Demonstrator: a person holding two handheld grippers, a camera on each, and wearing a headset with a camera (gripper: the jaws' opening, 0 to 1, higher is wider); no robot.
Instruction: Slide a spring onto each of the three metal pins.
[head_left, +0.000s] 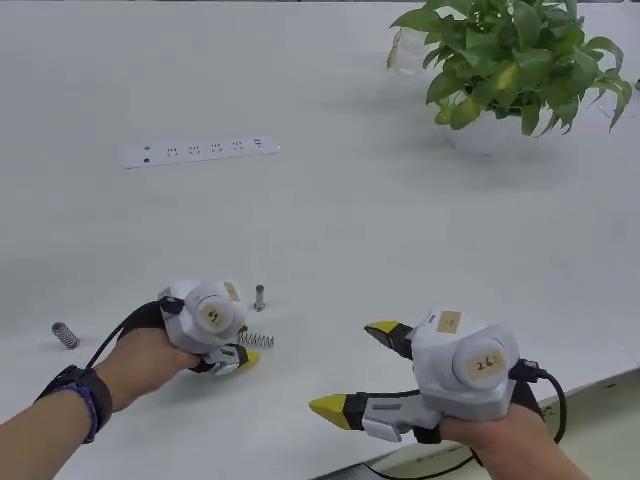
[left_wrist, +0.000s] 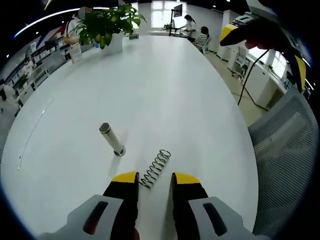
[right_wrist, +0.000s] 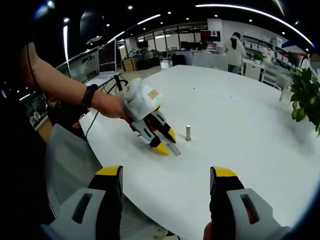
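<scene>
Spring (left_wrist: 155, 169) lies flat on the white table (left_wrist: 165, 90), its near end between the tips of the left gripper (left_wrist: 156, 179), whose jaws stand narrowly apart on either side of it and have not closed on it. Just beside it a metal pin (left_wrist: 111, 139) stands upright on a small base. A second spring (head_left: 65, 335) lies well apart, out toward the table's left. The right gripper (head_left: 357, 367) hovers near the table edge, jaws wide and empty.

The coil looks light and thin-wired, likely to squash or flick away under a hard pinch. A gentle grip across the middle coils should suit, leaving one end free to go over the pin, which may tip if knocked.
</scene>
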